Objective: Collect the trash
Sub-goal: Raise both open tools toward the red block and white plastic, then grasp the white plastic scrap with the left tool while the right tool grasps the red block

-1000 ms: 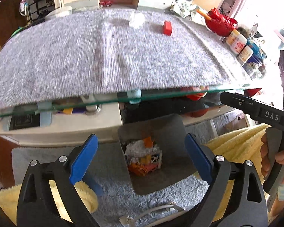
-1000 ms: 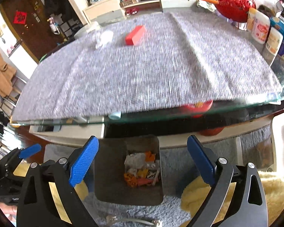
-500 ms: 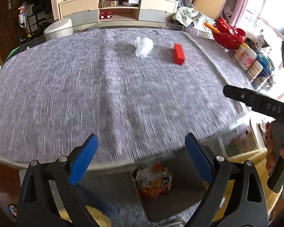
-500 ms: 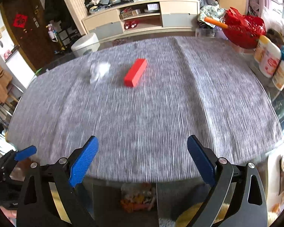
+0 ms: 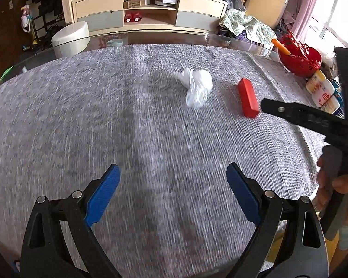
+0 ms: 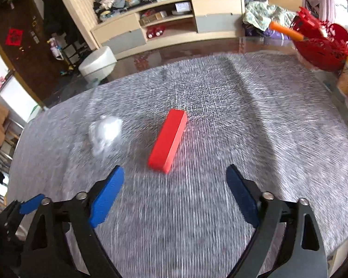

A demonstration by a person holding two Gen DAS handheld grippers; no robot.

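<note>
Reaching across the grey woven table mat (image 5: 104, 115) toward two remaining pieces: crumpled clear plastic bag (image 5: 197, 88) and red rectangular box (image 6: 168, 142), lying near each other mid-mat. Left gripper (image 5: 172, 192) spread wide, empty, well short of the bag. Right gripper (image 6: 174, 193) just narrowing slightly, yet apart and empty, box just ahead. Next, probably: straddling the box, then closing.
</note>
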